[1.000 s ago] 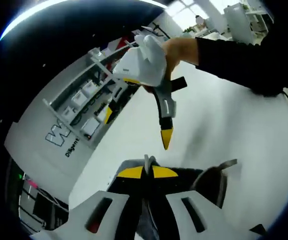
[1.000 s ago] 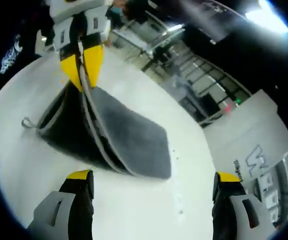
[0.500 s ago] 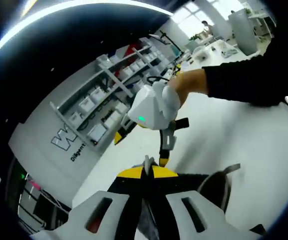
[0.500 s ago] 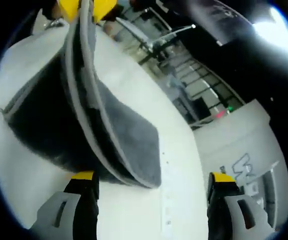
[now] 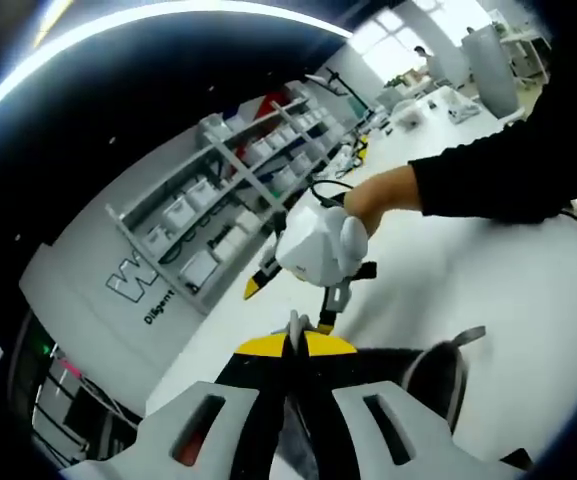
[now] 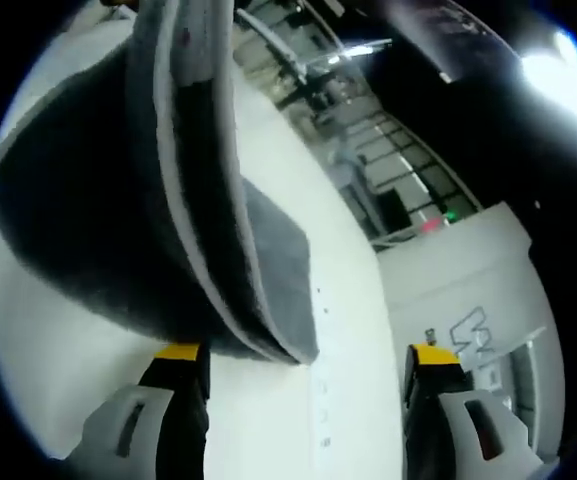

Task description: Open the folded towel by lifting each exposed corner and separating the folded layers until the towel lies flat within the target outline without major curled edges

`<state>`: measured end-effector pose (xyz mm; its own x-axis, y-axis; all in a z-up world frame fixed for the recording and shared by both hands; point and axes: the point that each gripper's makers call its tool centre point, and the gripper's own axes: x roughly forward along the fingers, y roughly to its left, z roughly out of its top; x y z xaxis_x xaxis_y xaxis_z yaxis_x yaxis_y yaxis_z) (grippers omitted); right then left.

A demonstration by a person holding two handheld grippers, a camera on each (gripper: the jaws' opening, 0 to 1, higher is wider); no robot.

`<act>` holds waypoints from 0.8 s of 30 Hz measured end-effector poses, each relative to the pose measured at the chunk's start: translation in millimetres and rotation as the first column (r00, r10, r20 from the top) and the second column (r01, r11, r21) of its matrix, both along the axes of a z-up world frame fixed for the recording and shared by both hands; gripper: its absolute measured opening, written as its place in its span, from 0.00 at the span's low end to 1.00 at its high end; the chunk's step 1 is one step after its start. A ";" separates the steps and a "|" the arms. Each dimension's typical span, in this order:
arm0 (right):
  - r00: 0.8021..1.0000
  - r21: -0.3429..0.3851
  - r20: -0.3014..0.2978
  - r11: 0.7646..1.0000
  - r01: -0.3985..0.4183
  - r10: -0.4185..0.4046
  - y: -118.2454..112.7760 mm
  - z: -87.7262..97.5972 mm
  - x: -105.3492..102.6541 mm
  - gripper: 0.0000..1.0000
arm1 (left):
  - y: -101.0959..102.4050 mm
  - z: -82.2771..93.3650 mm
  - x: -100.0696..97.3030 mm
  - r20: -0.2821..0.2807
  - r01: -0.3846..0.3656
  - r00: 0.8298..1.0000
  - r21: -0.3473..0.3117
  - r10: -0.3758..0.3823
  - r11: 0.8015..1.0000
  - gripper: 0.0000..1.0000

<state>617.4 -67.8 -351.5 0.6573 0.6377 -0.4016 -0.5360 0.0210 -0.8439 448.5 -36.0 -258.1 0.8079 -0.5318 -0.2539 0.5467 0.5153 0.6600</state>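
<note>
**Towel lifted, second corner pending**

White counter [image 6: 348, 400]: your left gripper [image 5: 288, 345] is clenched on the grey towel [image 6: 118, 220], holding it aloft. Right gripper [image 6: 303, 362], fingers spread wide, sits just beneath; pinch one layer only.

White table [image 5: 468, 260], box-filled shelving [image 5: 223, 200], bright windows [image 5: 393, 25].

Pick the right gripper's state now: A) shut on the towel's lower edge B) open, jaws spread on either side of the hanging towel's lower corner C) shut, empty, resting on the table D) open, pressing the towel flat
B: in the right gripper view the right gripper has its yellow-tipped jaws wide apart with the grey towel hanging down toward the gap between them above the white table.
</note>
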 end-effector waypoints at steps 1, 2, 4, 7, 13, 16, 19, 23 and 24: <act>1.000 0.019 0.009 1.000 -0.004 0.004 0.9 1.2 3.7 0.72 | 0.7 0.1 0.4 0.002 0.000 1.000 -0.003 0.000 1.000 0.03; 1.000 0.035 0.018 0.999 -0.003 0.003 1.0 1.8 8.4 0.69 | 1.4 -0.1 0.9 0.003 -0.001 1.000 -0.004 0.001 1.000 0.03; 1.000 0.049 0.021 0.999 0.002 -0.003 0.0 -1.0 16.7 0.64 | 2.9 -0.5 0.5 0.001 -0.001 1.000 -0.006 0.001 1.000 0.03; 1.000 0.038 0.018 0.999 0.001 -0.002 2.8 -8.6 22.7 0.62 | 3.7 -0.1 -0.1 0.000 0.002 1.000 -0.007 -0.002 1.000 0.03; 0.998 -0.017 0.048 0.999 -0.029 0.030 13.7 -14.4 30.3 0.50 | 5.3 1.6 -1.6 0.004 0.005 1.000 -0.006 -0.005 1.000 0.03; 0.999 -0.010 0.051 1.000 0.005 -0.004 10.8 -14.7 40.3 0.36 | 6.5 2.5 -2.8 0.009 0.005 1.000 -0.002 -0.005 1.000 0.03; 0.999 -0.002 0.053 1.000 0.011 -0.011 9.0 -14.3 44.5 0.32 | 7.9 4.4 -3.1 0.015 0.003 1.000 -0.001 -0.003 1.000 0.03; 0.998 -0.008 0.054 1.000 -0.014 0.014 14.8 -15.9 40.8 0.29 | 7.3 2.3 -4.8 0.007 0.008 1.000 -0.001 -0.008 1.000 0.03; 0.998 -0.021 0.057 0.999 -0.029 0.030 17.2 -18.4 39.0 0.27 | 7.2 1.8 -5.2 0.006 0.010 1.000 -0.001 -0.010 1.000 0.03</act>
